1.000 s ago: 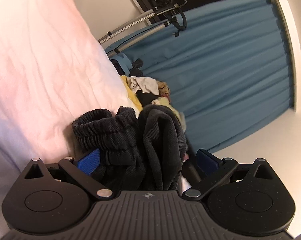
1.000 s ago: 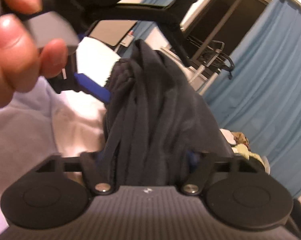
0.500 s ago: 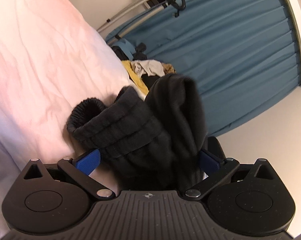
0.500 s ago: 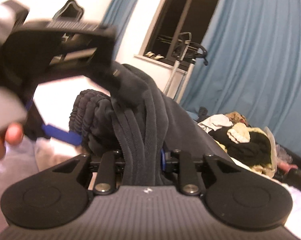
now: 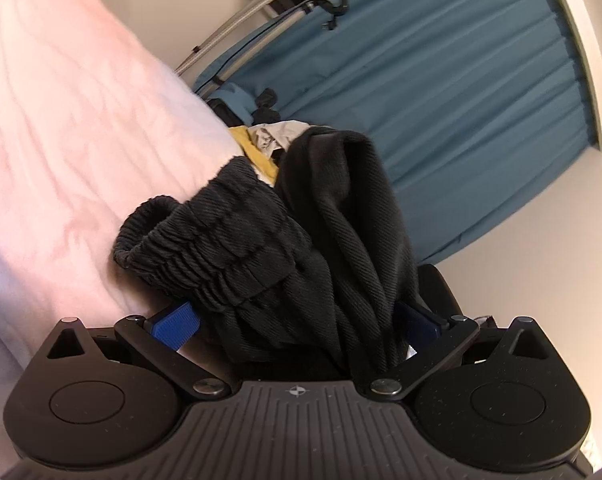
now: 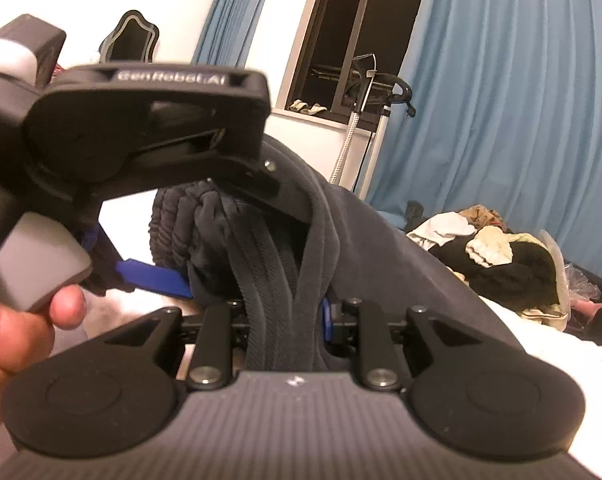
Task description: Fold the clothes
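A dark ribbed garment (image 5: 301, 248) with a gathered elastic waistband (image 5: 205, 232) is bunched between the blue pads of my left gripper (image 5: 297, 328), whose jaws stand wide apart around the cloth. In the right wrist view the same dark garment (image 6: 285, 280) runs as several folded layers into my right gripper (image 6: 285, 320), which is shut on it. The left gripper's black body (image 6: 141, 132) and one blue finger (image 6: 153, 278) sit just above and left of the right gripper, held by a hand (image 6: 29, 320).
A pale pink bedsheet (image 5: 69, 152) lies under the garment. A pile of mixed clothes (image 6: 497, 256) sits at the far right of the bed. Blue curtains (image 6: 501, 100), a dark window (image 6: 341, 40) and a metal stand (image 6: 365, 92) are behind.
The right gripper closed tightly on the folded layers and tilted to a more level view. The left gripper shifted closer above it, and the bunched garment rose in its view.
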Available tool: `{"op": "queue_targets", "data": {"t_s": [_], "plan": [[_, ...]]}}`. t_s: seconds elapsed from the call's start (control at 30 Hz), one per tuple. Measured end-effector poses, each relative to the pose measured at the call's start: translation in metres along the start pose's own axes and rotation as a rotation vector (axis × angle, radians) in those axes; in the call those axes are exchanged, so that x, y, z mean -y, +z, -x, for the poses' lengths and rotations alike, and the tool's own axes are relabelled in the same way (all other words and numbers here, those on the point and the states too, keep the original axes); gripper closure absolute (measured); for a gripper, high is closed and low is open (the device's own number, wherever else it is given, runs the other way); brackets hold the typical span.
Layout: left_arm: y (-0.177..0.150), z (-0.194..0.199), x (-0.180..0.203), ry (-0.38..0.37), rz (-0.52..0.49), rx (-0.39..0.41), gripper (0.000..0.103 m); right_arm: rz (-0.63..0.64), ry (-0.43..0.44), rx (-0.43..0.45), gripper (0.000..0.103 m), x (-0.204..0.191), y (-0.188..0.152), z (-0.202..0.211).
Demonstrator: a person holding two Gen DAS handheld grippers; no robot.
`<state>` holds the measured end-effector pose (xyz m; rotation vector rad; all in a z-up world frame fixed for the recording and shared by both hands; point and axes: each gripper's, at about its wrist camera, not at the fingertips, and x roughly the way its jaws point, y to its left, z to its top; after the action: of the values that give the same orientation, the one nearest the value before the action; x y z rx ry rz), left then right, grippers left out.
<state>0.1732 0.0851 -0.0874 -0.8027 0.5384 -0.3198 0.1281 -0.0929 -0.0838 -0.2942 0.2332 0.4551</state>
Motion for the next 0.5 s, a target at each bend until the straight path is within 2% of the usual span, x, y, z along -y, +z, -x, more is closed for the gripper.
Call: {"op": "queue_targets", "data": {"t_s": [0.1, 0.23, 0.47, 0.5], "plan": [[-0.002, 0.000, 0.006, -0.035, -0.010, -0.014, 0.000, 0.048, 0.003, -0.007, 0.077, -0.008, -0.002, 0.000], [-0.004, -0.003, 0.006, 0.018, -0.058, -0.030, 0.000, 0.118, 0.003, -0.004, 0.077, -0.019, -0.006, 0.003], [0.003, -0.012, -0.030, 0.018, 0.093, -0.036, 0.001, 0.220, 0.040, 0.001, 0.078, -0.038, -0.011, 0.012], [0.004, -0.014, -0.033, 0.024, 0.098, -0.030, 0.006, 0.225, 0.041, -0.001, 0.078, -0.039, -0.011, 0.012]]}}
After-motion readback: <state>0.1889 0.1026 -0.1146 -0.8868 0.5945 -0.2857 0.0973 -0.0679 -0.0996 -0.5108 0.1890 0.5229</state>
